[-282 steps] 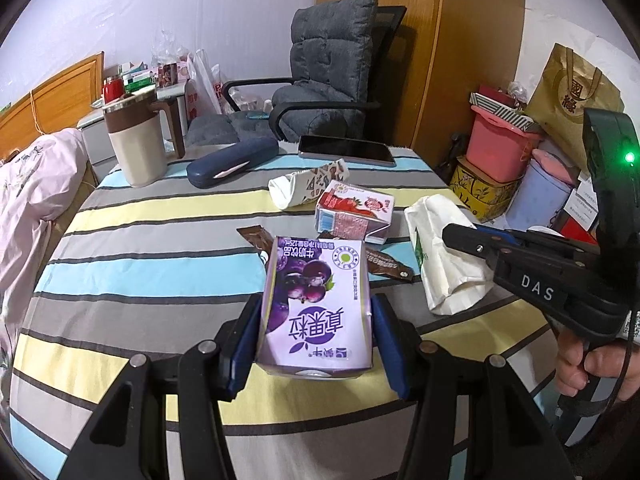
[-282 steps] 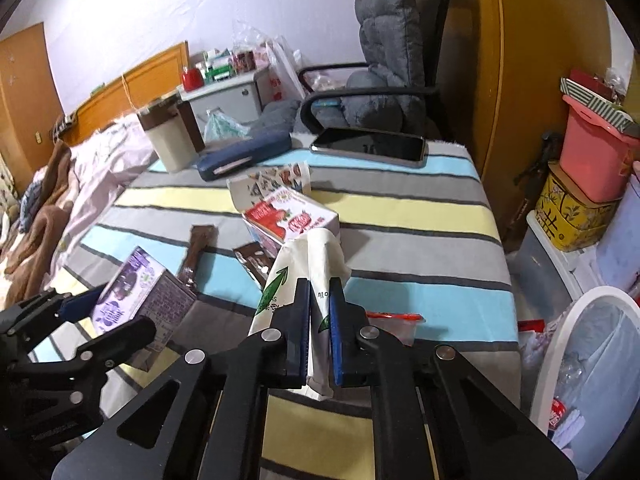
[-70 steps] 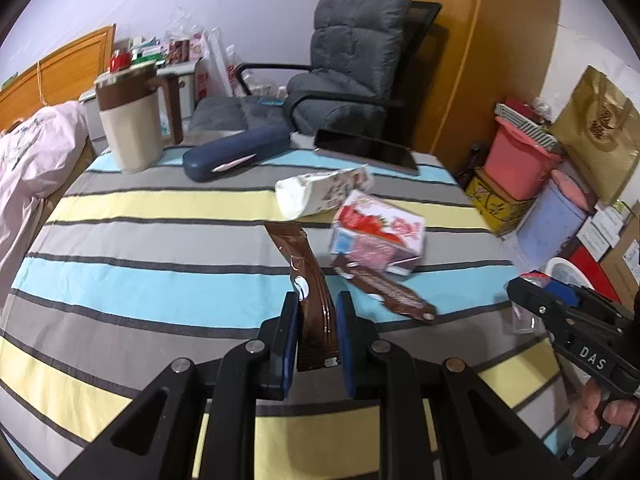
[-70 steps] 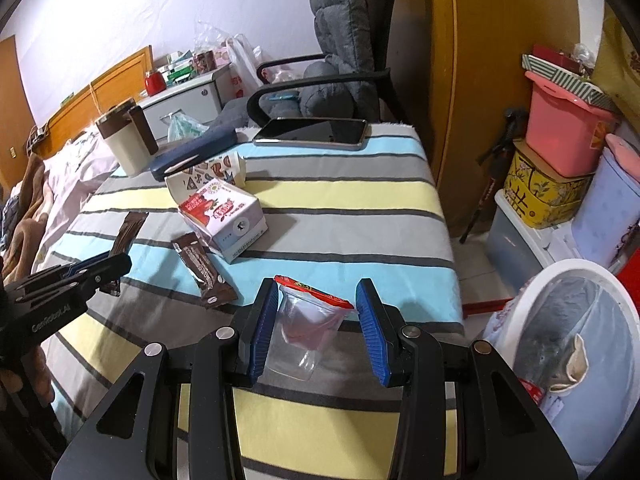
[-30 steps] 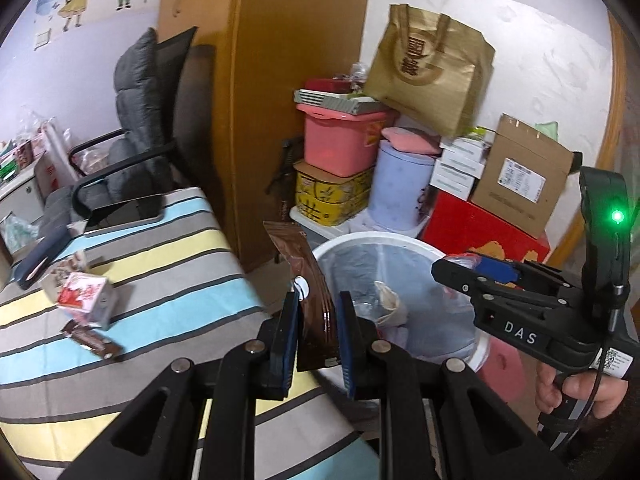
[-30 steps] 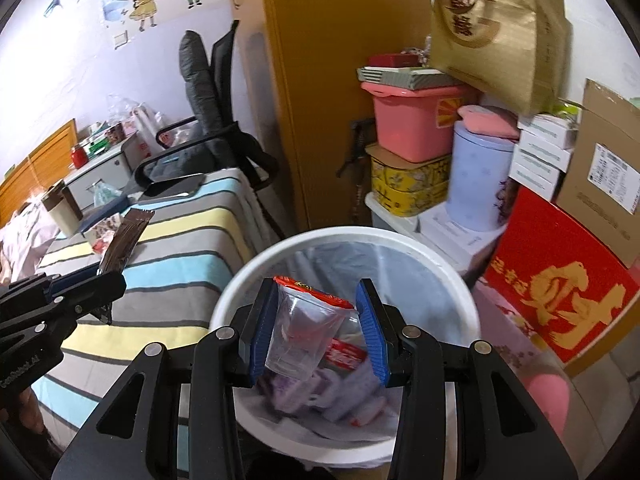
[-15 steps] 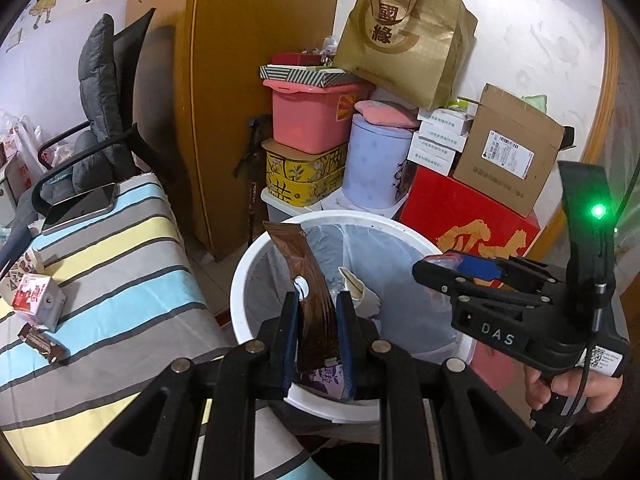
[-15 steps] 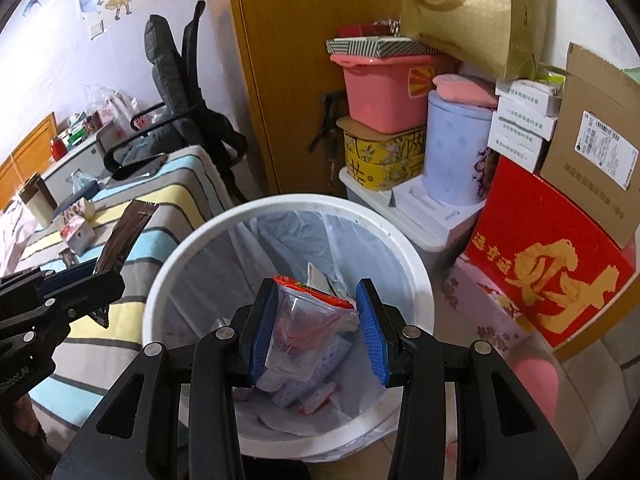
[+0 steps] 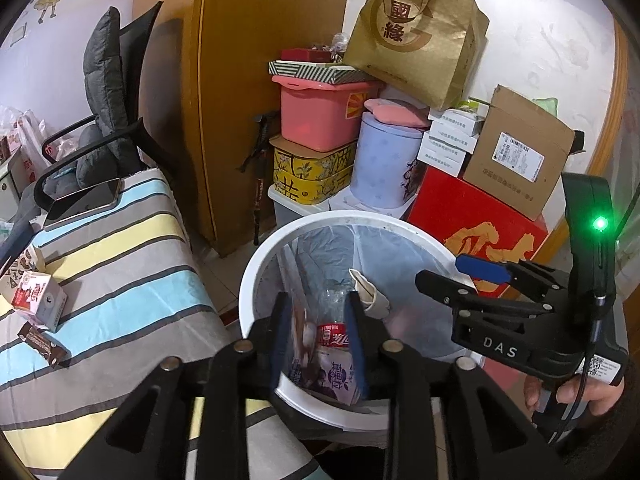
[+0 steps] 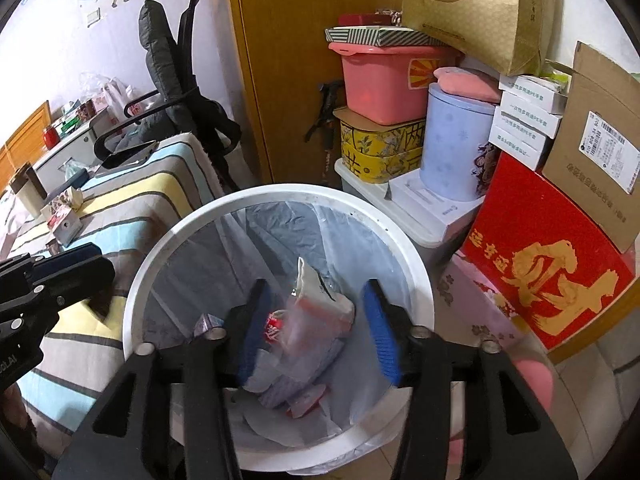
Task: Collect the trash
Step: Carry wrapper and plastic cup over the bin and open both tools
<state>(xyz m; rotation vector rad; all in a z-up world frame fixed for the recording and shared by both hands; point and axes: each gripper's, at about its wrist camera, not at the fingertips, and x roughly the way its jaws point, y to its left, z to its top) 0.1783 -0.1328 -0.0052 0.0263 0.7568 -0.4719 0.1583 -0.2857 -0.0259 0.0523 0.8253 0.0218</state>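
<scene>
A white bin (image 9: 249, 280) lined with a clear bag holds a purple carton (image 9: 334, 378), a bottle and paper scraps. My left gripper (image 9: 318, 340) hangs over its near rim with its jaws opening. A brown wrapper (image 9: 298, 320) is a blur between the pads, loose and dropping. My right gripper (image 10: 316, 334) is above the bin (image 10: 280, 193), jaws opening wide. The clear red-strip bag (image 10: 298, 320) falls blurred between them, touching neither pad. Each view shows the other gripper: the right gripper (image 9: 440, 272) and the left gripper (image 10: 100, 264).
A striped table (image 9: 132, 264) to the left carries a red carton (image 9: 38, 300), a brown wrapper (image 9: 42, 346), a patterned carton (image 9: 22, 258) and a tablet (image 9: 84, 200). A red box (image 10: 540, 264), tubs and cartons crowd behind the bin. A grey chair (image 9: 104, 120) stands beyond the table.
Both pairs of jaws have spread apart. The brown wrapper has slipped from the left pads and the clear bag from the right pads, both dropping into the bin.
</scene>
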